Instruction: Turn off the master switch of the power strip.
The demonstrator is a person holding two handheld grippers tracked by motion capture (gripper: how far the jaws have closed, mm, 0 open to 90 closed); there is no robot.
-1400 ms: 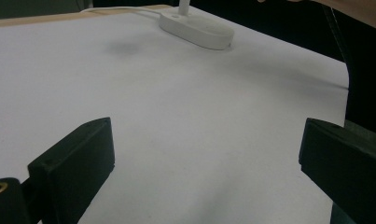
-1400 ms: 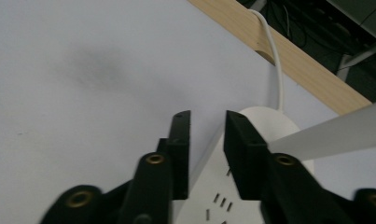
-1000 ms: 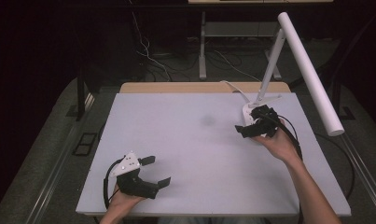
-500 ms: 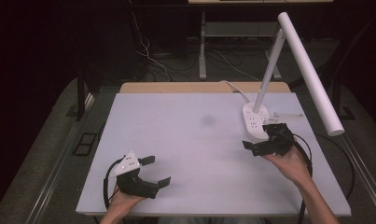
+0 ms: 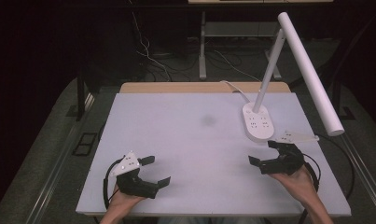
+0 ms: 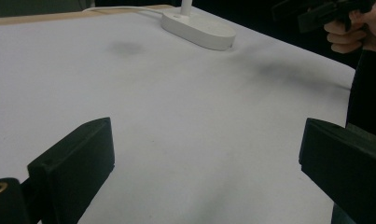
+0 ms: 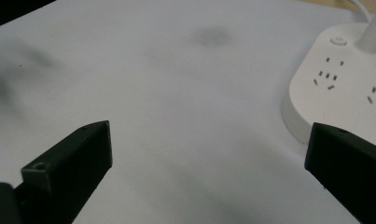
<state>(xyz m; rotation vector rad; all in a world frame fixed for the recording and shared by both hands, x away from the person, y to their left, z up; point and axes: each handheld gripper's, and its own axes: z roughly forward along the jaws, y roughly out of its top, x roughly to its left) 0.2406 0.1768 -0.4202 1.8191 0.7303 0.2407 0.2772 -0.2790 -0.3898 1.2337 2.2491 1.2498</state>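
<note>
A white desk lamp [image 5: 288,79] stands at the far right of the pale desk [image 5: 195,140], its oval base [image 5: 258,122] set with rows of plug sockets and a small round power button near the stem; no brand name or lettering can be read on it. A white cord [image 5: 234,87] runs from the base over the desk's far edge. The lamp's long tubular head [image 5: 309,70] slants down to the right, out over the desk's right edge.

The right tool [image 5: 266,152] hangs near the base, on the person's side of it and apart from it, its jaws spread wide and pointing left across the desk with nothing between them. The right hand [image 5: 297,179] grips it from below, forearm coming in from the bottom edge. A second ago this tool sat up against the base; it has since drawn back toward the person, its jaws having just been opening as it left.

The left tool [image 5: 156,171] rests at the near left corner, well apart from the lamp, jaws likewise released and empty, aimed to the right. The left hand [image 5: 125,198] has kept its place throughout. A faint grey smudge [image 5: 207,120] marks the middle of the desk.
</note>
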